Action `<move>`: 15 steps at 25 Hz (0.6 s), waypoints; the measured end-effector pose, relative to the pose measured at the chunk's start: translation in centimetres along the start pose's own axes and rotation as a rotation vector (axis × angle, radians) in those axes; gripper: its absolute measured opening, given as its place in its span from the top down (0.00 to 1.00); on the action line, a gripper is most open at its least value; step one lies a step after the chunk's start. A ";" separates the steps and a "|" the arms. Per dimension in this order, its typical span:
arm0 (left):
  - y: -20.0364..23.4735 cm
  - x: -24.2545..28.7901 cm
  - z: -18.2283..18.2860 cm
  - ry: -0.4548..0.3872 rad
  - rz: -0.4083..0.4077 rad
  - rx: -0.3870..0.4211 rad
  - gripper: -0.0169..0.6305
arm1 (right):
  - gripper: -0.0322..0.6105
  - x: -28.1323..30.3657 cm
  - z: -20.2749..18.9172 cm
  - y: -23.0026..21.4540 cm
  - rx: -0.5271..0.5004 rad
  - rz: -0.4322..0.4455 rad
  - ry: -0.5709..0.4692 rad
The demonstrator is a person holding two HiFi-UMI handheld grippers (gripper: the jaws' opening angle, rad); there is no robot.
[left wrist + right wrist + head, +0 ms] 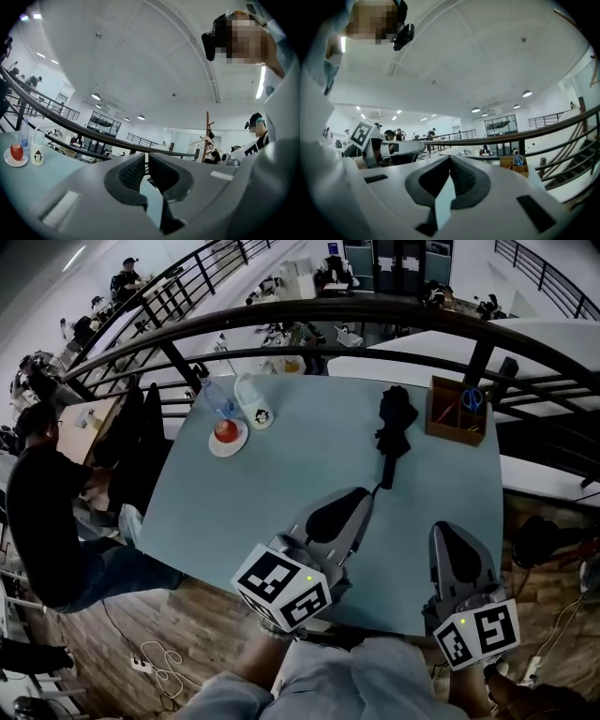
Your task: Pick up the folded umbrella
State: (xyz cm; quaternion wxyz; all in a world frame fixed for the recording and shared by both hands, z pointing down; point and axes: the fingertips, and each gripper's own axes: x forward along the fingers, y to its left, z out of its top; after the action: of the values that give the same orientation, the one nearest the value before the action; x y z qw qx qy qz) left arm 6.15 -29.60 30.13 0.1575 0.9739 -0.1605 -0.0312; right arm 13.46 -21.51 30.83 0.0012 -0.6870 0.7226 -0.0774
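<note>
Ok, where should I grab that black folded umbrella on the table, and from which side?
Probably the slim handle end of the umbrella, which points toward you. Come from the near table edge with the left claw, the closer one, opened across its narrow width. The far end is bulky bunched fabric beside the wooden box.

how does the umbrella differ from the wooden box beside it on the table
The umbrella is black; the wooden box is brown. The umbrella is long and soft and lies flat, its handle towards the person; the box is squat and stiff and stands upright with an open top. The box holds blue-handled scissors; the umbrella holds nothing. Both rest on the far right part of the pale blue table.
</note>
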 end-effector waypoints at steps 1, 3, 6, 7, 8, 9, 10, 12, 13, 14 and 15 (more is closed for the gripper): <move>0.3 0.8 -0.1 0.007 0.004 -0.012 0.96 | 0.95 0.2 -0.1 -0.6 0.003 0.000 0.004; 1.0 2.5 -0.5 0.021 0.003 -0.028 0.96 | 0.95 0.7 -0.3 -2.0 0.011 -0.001 0.011; 2.6 5.3 -1.4 0.052 0.012 -0.054 0.96 | 0.95 1.5 -0.8 -4.0 0.025 -0.006 0.019; 3.2 6.2 -1.7 0.062 0.018 -0.065 0.96 | 0.95 1.8 -1.0 -4.6 0.029 -0.008 0.022; 3.7 7.0 -2.0 0.073 0.022 -0.072 0.96 | 0.95 2.0 -1.2 -5.2 0.033 -0.010 0.026; 4.2 7.9 -2.3 0.084 0.026 -0.076 0.96 | 0.95 2.3 -1.3 -5.8 0.036 -0.012 0.031; 4.7 8.7 -2.6 0.095 0.028 -0.078 0.94 | 0.95 2.5 -1.5 -6.4 0.040 -0.014 0.036; 5.6 10.2 -3.3 0.115 0.035 -0.089 0.88 | 0.95 3.0 -2.0 -7.4 0.046 -0.017 0.048; 6.2 11.0 -3.6 0.124 0.041 -0.095 0.84 | 0.95 3.3 -2.3 -8.0 0.050 -0.018 0.055; 6.7 11.8 -3.9 0.133 0.045 -0.101 0.82 | 0.95 3.6 -2.6 -8.5 0.054 -0.018 0.061; 7.2 12.6 -4.3 0.143 0.049 -0.106 0.80 | 0.95 4.0 -2.8 -8.9 0.058 -0.018 0.068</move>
State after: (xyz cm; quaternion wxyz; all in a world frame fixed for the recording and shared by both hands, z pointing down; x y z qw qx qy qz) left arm 16.37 -38.92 36.34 0.2204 0.9598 -0.1706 0.0337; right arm 21.78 -25.55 35.05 -0.0042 -0.6901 0.7135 -0.1214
